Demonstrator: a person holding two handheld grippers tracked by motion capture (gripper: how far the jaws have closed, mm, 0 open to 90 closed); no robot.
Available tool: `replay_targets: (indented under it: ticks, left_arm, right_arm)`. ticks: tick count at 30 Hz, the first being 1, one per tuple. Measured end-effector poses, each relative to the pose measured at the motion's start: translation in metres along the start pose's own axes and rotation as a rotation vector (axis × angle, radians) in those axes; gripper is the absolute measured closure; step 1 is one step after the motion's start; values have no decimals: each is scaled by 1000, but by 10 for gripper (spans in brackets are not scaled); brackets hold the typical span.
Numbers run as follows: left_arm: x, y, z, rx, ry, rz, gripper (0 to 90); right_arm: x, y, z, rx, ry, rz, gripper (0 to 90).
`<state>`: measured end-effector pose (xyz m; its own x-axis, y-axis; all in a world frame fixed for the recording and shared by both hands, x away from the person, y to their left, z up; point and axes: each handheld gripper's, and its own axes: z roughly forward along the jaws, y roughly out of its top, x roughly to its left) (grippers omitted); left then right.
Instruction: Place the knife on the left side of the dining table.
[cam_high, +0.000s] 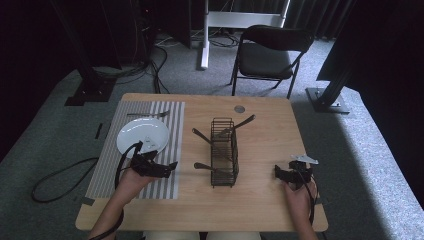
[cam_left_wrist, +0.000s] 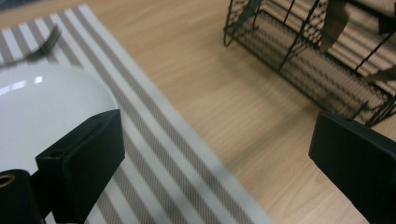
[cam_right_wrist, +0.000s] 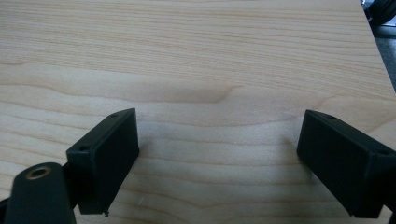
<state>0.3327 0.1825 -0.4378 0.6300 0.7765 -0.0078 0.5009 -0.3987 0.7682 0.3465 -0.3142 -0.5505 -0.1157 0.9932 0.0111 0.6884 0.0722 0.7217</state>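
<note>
Nearest us: our two hands at near edge of wooden table (cam_high: 260, 197), one gripper in each. Our left gripper (cam_high: 167, 167) over striped placemat (cam_high: 165, 185), jaws spread wide, nothing between them; in left gripper view, white plate (cam_left_wrist: 42, 107) sits behind its left jaw. Fork (cam_high: 147, 114) lies on mat beyond plate. Our right gripper (cam_high: 280, 172) over bare wood at right, jaws apart, empty. Black wire caddy (cam_high: 223, 152) stands mid-table between grippers, utensil handles sticking out. Folding chair (cam_high: 267, 57) beyond far edge
</note>
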Motion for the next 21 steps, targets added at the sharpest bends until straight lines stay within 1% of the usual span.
replay_targets:
  ticks: [2,3,6,7,8,9,11,14,18,19,21]
  left_arm:
    - [-3,8,0,-6,-5,18,37]
    - [-4,13,1,-16,-14,21,37]
    - [-6,25,1,-28,-20,39,37]
    - [-6,29,1,-35,-24,41,37]
    - [-6,29,1,-35,-24,41,37]
    - [-7,36,2,-43,-26,48,37]
    - [-6,43,2,-54,-39,42,37]
    - [-6,52,3,-63,-56,47,36]
    - [-9,62,1,-81,-90,55,37]
    - [-10,64,1,-84,-91,62,37]
    - [-10,67,1,-89,-98,62,37]
  right_arm:
    - [0,0,0,0,0,0,119]
    - [0,0,0,0,0,0,119]
    - [0,0,0,0,0,-1,119]
    - [0,0,0,0,0,0,119]
    - [0,0,0,0,0,0,119]
    - [0,0,0,0,0,0,119]
    - [0,0,0,0,0,0,119]
    - [0,0,0,-1,0,2,120]
    - [0,0,0,-1,0,1,120]
    - [0,0,0,0,0,2,120]
    - [0,0,0,-1,0,0,120]
